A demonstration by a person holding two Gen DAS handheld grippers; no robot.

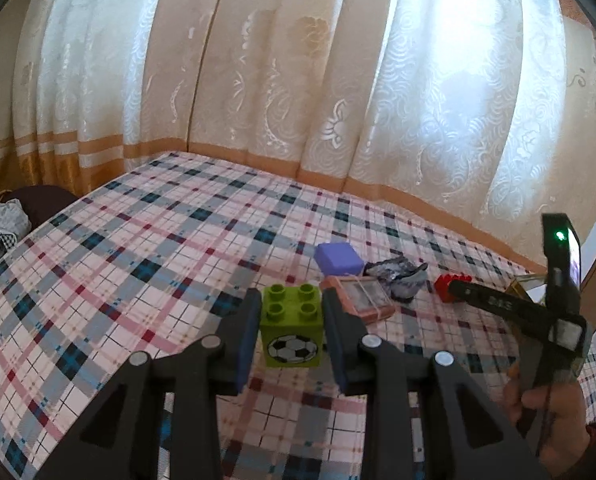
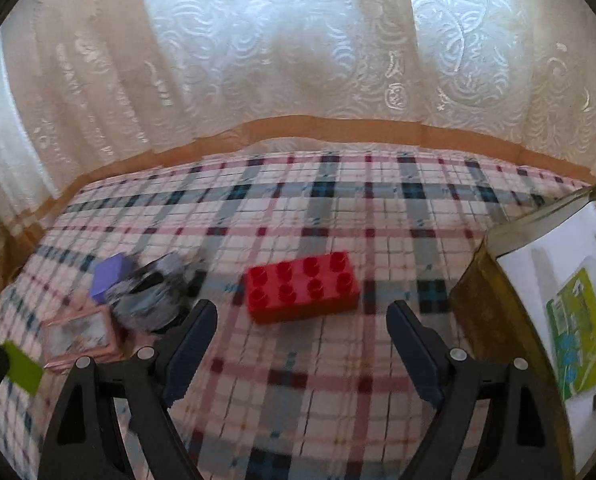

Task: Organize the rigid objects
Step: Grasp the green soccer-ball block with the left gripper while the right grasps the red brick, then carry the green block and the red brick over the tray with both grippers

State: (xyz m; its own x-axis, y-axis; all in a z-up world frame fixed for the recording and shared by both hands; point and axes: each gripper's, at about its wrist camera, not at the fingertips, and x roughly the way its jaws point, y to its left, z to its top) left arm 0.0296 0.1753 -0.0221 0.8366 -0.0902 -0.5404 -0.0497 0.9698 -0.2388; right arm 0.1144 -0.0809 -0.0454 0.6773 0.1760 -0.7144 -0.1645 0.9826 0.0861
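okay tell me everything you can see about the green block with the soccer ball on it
The green block is a lime, glossy plastic toy brick, tall and square, with four round studs on top and a black-and-white soccer ball printed on the side facing the camera. It stands upright, studs up, clamped between the left gripper's dark fingers, which press on its two flanks. Whether its base touches the plaid bedsheet is unclear. In the right wrist view only a blurred green sliver shows at the left edge.

Gold tin (image 2: 497, 300) cut off rightward
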